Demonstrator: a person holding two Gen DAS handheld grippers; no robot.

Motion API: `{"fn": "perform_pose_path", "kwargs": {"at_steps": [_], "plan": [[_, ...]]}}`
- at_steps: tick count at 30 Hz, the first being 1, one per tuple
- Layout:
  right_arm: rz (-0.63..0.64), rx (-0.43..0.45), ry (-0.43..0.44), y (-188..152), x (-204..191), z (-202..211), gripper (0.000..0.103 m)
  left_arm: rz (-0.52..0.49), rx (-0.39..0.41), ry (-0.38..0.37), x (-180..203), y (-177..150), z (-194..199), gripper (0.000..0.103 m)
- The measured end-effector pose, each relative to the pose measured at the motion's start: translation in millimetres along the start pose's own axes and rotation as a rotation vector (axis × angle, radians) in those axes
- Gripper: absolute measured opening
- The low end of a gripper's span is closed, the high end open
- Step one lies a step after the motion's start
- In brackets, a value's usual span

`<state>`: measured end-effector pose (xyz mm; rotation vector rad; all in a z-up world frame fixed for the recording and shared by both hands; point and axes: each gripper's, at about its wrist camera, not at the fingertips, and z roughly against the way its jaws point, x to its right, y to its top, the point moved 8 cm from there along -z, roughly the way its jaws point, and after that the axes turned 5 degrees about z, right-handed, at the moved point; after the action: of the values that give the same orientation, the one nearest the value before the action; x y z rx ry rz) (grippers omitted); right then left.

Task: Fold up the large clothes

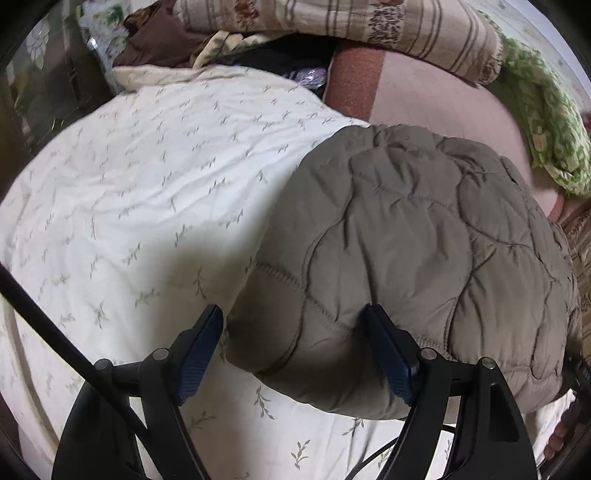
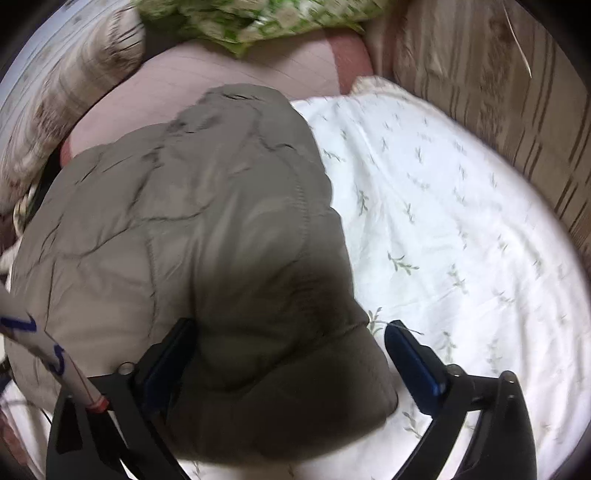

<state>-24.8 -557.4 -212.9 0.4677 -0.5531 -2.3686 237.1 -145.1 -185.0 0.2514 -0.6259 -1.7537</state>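
A grey-olive quilted jacket (image 1: 406, 251) lies in a puffy bundle on a white leaf-print sheet (image 1: 129, 192). My left gripper (image 1: 291, 314) is open, its fingers straddling the jacket's near left corner, the right finger pressed against the padding. In the right wrist view the same jacket (image 2: 192, 221) fills the left and centre. My right gripper (image 2: 291, 332) is open, with a fold of the jacket lying between its wide-apart fingers. The right wrist view is blurred.
Striped beige pillows (image 1: 369, 26) and a green patterned cloth (image 1: 546, 122) lie at the far side on a pink bedcover (image 1: 436, 99). A striped cover (image 2: 498, 92) borders the sheet on the right. Dark clothes (image 1: 159, 40) are piled at the far left.
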Motion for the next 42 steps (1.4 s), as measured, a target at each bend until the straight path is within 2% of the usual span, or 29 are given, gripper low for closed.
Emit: {"fn": "perform_pose_path", "kwargs": {"at_steps": [4,8,12,16,23,32,38,42], "plan": [[-0.069,-0.009,0.033,-1.3,0.0,-0.4,0.102,-0.005,0.022,-0.045,1.4,4.0,27.5,0.079],[-0.014,0.045,0.004,0.1,-2.2,32.9,0.102,-0.026,0.081,-0.064,-4.8,14.3,60.8,0.079],[0.025,0.061,-0.006,7.4,6.6,55.9,0.102,-0.03,0.083,-0.044,-14.3,26.0,63.7,0.079],[-0.021,0.06,-0.004,20.9,23.3,58.8,0.102,0.006,0.052,-0.029,-23.8,31.5,49.4,0.079],[-0.07,-0.016,0.052,49.6,26.6,22.2,0.102,0.033,0.031,-0.063,-17.5,42.3,14.2,0.079],[-0.051,-0.095,0.159,79.3,-3.3,-32.5,0.102,0.019,0.01,-0.09,-6.2,57.6,-28.0,0.079],[-0.086,-0.144,0.254,83.5,-13.3,-54.7,0.103,0.002,0.015,-0.088,-0.4,64.5,-38.6,0.079],[-0.158,-0.188,0.345,78.3,-9.5,-69.0,0.103,-0.028,0.013,-0.081,4.1,65.6,-44.2,0.079]]}}
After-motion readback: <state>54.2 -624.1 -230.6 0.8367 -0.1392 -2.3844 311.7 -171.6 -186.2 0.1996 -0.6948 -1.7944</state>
